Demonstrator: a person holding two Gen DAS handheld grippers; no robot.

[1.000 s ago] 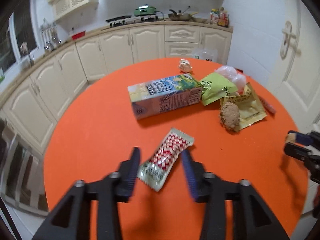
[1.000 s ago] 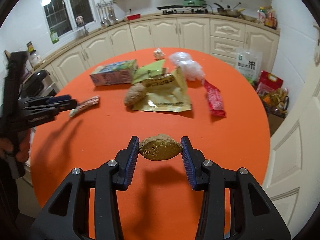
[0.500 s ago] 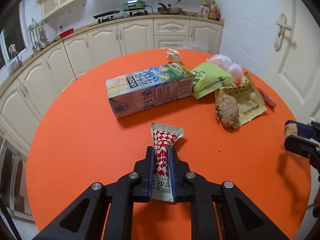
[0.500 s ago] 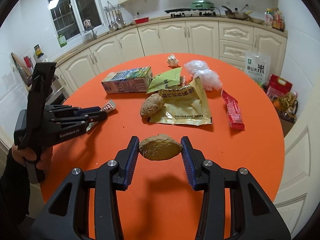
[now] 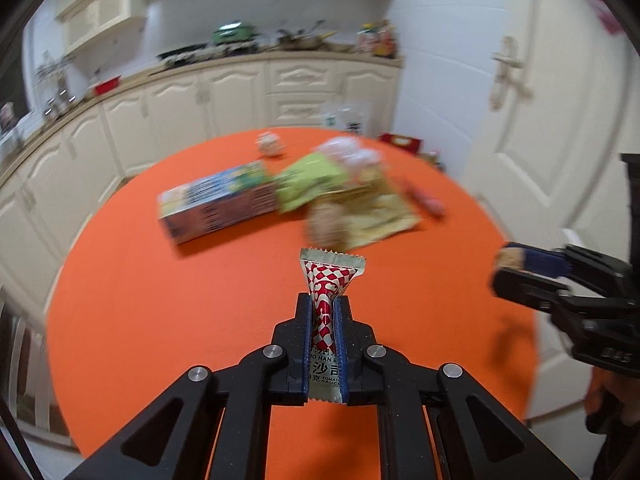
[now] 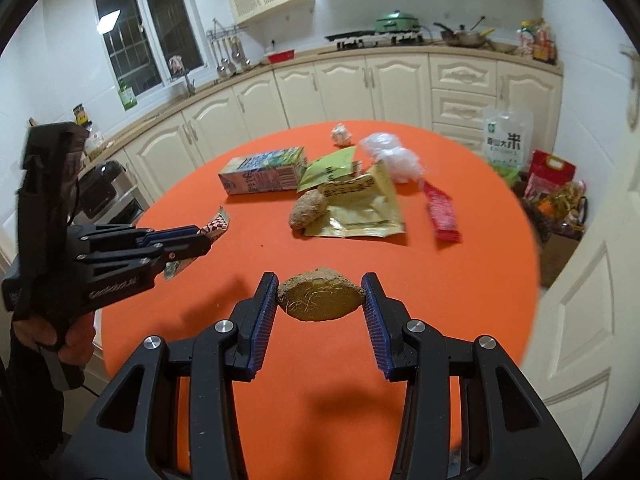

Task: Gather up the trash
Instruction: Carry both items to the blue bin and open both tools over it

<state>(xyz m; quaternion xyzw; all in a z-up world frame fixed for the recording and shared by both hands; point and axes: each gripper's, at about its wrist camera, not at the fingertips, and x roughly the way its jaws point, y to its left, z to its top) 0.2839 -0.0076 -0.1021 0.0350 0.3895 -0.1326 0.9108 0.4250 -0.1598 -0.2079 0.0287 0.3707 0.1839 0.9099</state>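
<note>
Sachet point(image 5: 329, 286) clamped in left gripper point(image 5: 324, 320), ginger point(image 6: 319, 299) clamped in right gripper point(image 6: 320, 312), both above bare orange worktop point(image 6: 460, 280) nearer its edge than carton point(image 6: 264, 175).

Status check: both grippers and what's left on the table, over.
Left gripper shut on sauce packet. Right gripper shut on ginger piece. Carton, wrappers remain. Nothing blocking.

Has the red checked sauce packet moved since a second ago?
Yes. The sauce packet has left the orange table: it lay flat there, and now the left gripper, jaws just closed, holds it above.
</note>
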